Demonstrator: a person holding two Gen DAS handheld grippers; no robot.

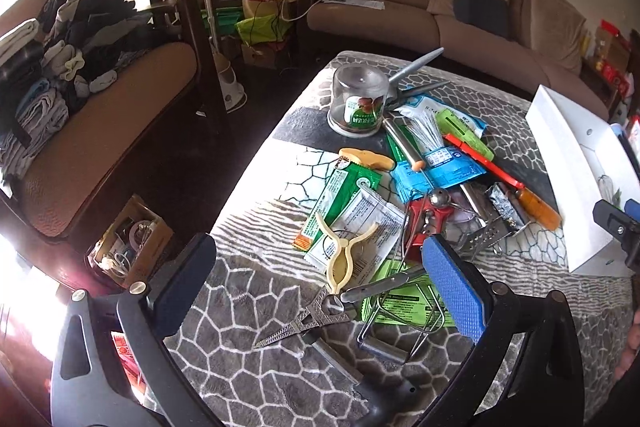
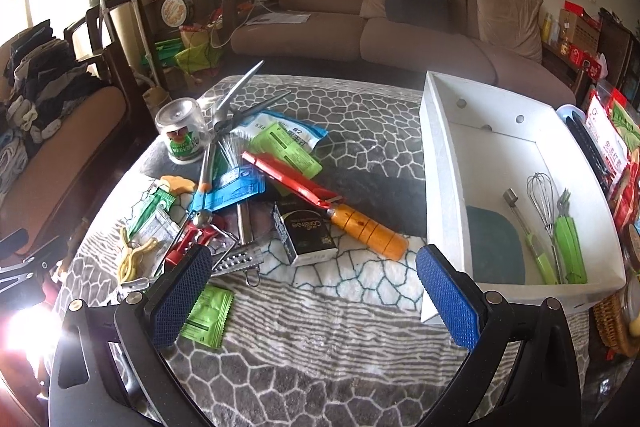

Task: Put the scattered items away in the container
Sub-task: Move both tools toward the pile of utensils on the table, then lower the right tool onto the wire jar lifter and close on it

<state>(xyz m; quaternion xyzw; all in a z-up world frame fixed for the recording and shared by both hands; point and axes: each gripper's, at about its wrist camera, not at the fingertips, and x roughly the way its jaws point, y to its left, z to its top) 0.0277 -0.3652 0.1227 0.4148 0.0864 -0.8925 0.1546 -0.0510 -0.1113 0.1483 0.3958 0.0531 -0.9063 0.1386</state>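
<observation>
With both my left gripper (image 1: 320,291) and right gripper (image 2: 314,301) spread wide and empty, I judge I'm between picks: the clutter lies ahead of the fingers on the desk (image 2: 320,347), the white box (image 2: 440,167) just right, so next I choose the tissue pack (image 2: 308,231).

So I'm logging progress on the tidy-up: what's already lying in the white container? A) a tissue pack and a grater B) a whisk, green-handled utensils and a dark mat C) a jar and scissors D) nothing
B: in the right wrist view the white container holds a whisk, green-handled utensils and a dark mat.
</observation>
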